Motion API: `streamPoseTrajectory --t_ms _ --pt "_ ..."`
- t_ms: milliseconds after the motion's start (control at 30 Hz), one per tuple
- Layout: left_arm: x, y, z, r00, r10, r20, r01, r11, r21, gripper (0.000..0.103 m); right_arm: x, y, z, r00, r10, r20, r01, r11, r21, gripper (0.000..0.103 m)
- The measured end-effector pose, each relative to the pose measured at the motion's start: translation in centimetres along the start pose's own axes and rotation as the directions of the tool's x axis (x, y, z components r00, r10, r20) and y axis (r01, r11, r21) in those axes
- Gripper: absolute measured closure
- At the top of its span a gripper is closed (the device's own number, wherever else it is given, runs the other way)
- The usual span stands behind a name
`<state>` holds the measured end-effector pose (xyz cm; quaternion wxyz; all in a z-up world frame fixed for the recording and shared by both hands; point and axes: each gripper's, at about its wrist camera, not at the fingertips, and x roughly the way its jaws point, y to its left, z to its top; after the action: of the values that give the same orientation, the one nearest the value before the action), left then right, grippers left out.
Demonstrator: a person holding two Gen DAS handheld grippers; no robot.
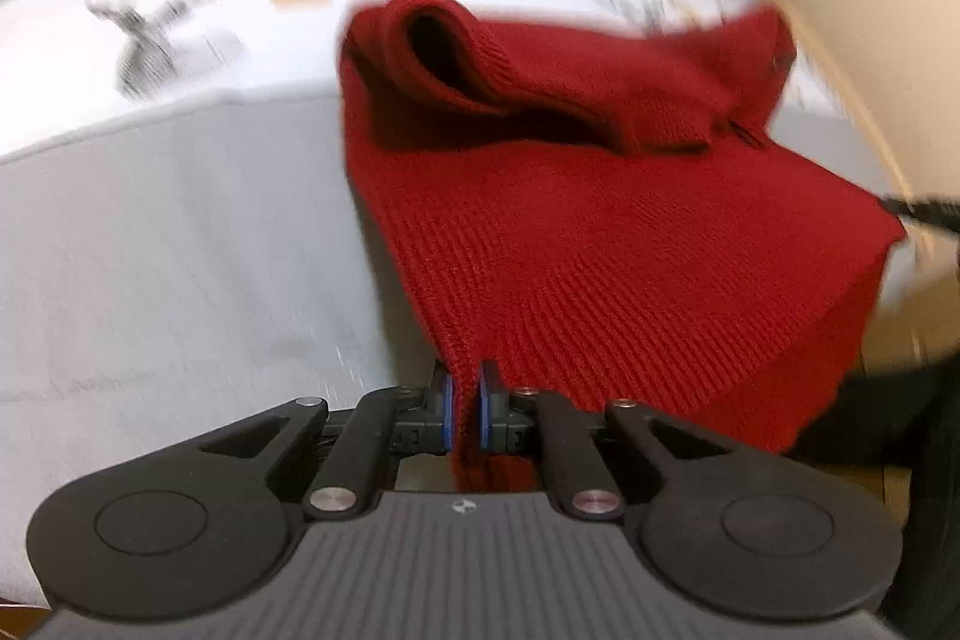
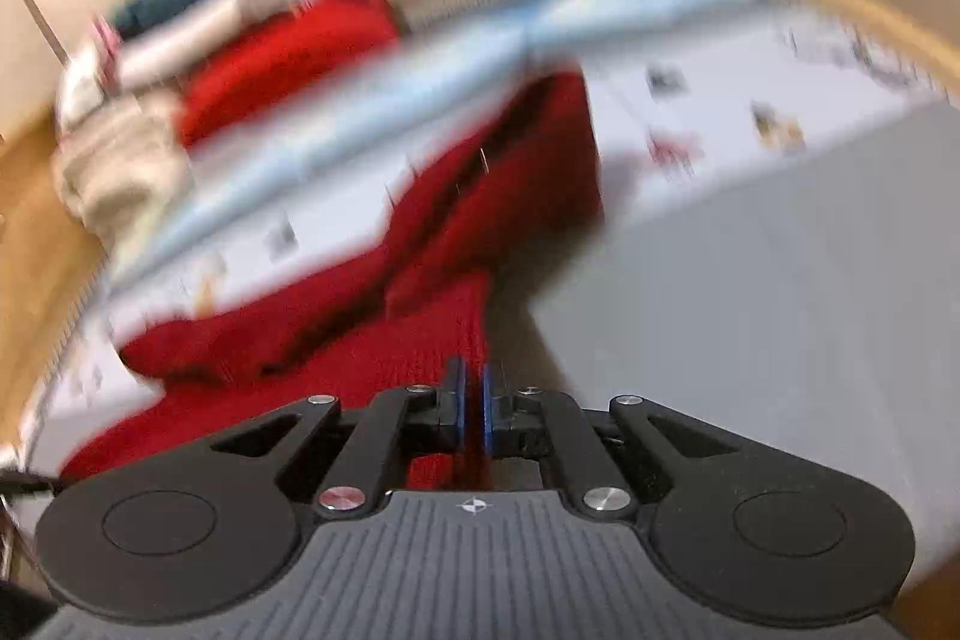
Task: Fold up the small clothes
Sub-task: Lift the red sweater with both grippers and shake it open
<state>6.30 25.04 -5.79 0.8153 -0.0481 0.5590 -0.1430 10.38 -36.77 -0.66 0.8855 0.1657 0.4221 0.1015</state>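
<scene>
The left gripper (image 1: 465, 409) is pinched down on the near hem of a dark red ribbed knit garment (image 1: 600, 244), its blue pads nearly meeting with a fold of the knit bunched between them. The right gripper (image 2: 472, 409) is likewise closed narrow on an edge of the same red knit, which runs up between its blue pads. The garment lies partly spread on a pale grey surface (image 1: 180, 250) and partly raised toward the grippers; at its far end a sleeve or collar is rolled into an open tube, resting on white printed sheets (image 1: 198, 22) that cover the back of the surface.

Both views are smeared with motion blur, so the fine hold on each edge is hard to judge. The chief risk, as I read it, is uneven pull — if one gripper leads the other, the hem will skew and the fold will land crooked. Each gripper holds only a thin bite of stretchy knit, so a quick tug could slip it free. The rolled far end may stay lumped under the fold unless it is flattened, and dragging the garment could shift the loose printed sheets.

No container can be made out. The right wrist view shows a blurred heap of cream and red cloth (image 2: 180, 88) well beyond the surface — whether it sits in anything cannot be told.
</scene>
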Motion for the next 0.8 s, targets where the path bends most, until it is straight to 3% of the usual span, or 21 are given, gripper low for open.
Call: streamPoseTrajectory --t_ms 33,100,167,200,333,400,433,533,733,800 --pt "0.7 -0.2 0.0 0.999 0.027 -0.028 -0.026 0.999 0.024 0.093 1.1 -0.6 -0.5 0.996 -0.043 -0.083 0.044 0.999 0.002 0.098" --pt "1.2 -0.2 0.7 0.996 0.087 -0.026 -0.086 0.995 0.047 0.093 2.8 -0.6 -0.9 0.979 -0.113 -0.168 0.110 0.994 -0.029 0.098" --pt "0.8 0.3 2.1 0.996 0.080 0.032 -0.080 0.997 -0.004 0.092 3.2 0.3 -0.6 0.968 -0.220 -0.123 0.210 0.973 -0.093 0.094" --pt "0.6 0.4 2.6 0.996 0.058 0.061 -0.057 0.998 -0.032 0.092 3.3 0.5 0.0 0.968 -0.231 -0.093 0.223 0.970 -0.095 0.094" --pt "1.6 -0.7 5.4 0.993 0.062 0.103 -0.054 0.996 -0.075 0.088 3.6 1.9 1.7 0.998 -0.056 0.008 0.056 0.998 0.015 0.092" --pt "3.5 -1.7 7.5 0.993 0.069 0.091 -0.061 0.994 -0.089 0.077 5.2 2.7 2.2 1.000 0.016 0.009 -0.017 1.000 0.026 0.079" --pt "4.0 -2.0 8.4 0.992 0.075 0.099 -0.065 0.993 -0.104 0.065 6.4 3.6 2.4 0.999 0.039 -0.002 -0.039 0.999 0.029 0.075" --pt "5.9 -2.2 10.5 0.991 0.102 0.084 -0.086 0.982 -0.168 0.055 9.1 5.2 2.4 0.996 0.079 -0.040 -0.077 0.995 0.058 0.063" --pt "9.8 0.2 13.5 0.980 0.198 -0.025 -0.196 0.937 -0.290 0.054 16.4 7.8 2.8 0.975 0.117 -0.189 -0.090 0.985 0.146 0.055" --pt "10.6 1.1 14.3 0.980 0.196 -0.033 -0.197 0.930 -0.312 0.055 19.1 8.5 3.0 0.965 0.115 -0.235 -0.076 0.983 0.169 0.054"
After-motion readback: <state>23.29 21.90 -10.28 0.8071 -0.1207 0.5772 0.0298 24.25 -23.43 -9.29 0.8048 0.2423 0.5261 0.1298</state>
